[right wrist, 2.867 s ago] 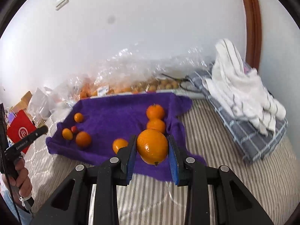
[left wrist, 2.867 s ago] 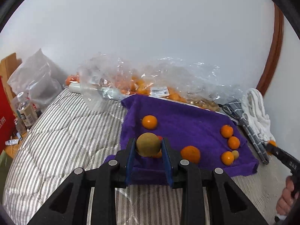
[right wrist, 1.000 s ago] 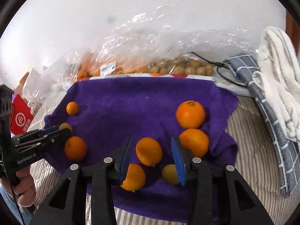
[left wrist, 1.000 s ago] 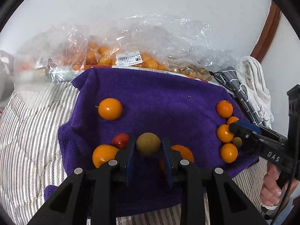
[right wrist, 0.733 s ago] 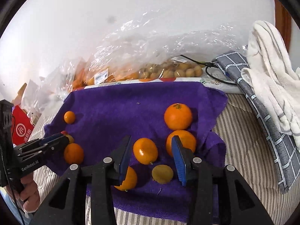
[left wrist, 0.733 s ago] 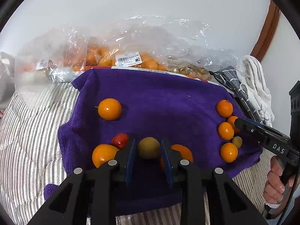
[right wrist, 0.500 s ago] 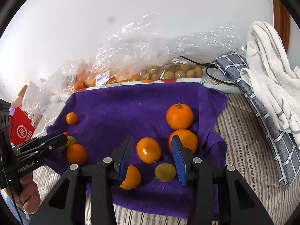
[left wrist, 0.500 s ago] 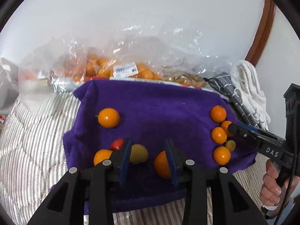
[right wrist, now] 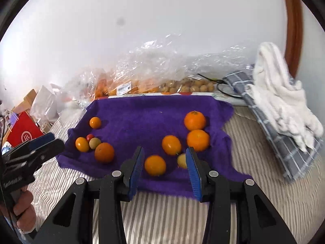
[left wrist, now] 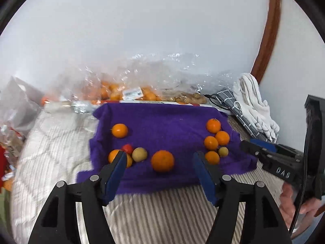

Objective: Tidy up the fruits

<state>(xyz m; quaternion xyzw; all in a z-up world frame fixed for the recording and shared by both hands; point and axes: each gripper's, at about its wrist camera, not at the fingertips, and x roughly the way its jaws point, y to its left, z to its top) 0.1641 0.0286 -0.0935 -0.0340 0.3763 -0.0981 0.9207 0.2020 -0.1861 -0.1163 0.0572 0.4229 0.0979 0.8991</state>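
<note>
Our left gripper (left wrist: 159,167) has just been opening its jaws and nothing's between them now. The greenish-yellow fruit (left wrist: 139,154) sits free on the purple towel (left wrist: 168,122), lower left of the frame, tucked against a little red one (left wrist: 127,148) and an orange (left wrist: 113,156), so we reckon we're sorting into clusters. Our right gripper (right wrist: 163,163) is spread too, gripping nothing, with an orange (right wrist: 155,165) lying on the towel past the tips. The other cluster of oranges (left wrist: 215,140) is right of center. Readable text: "DAS" on the right gripper's body; the white label (left wrist: 133,93) on the plastic bag (left wrist: 146,77) at upper center is too blurry.
</note>
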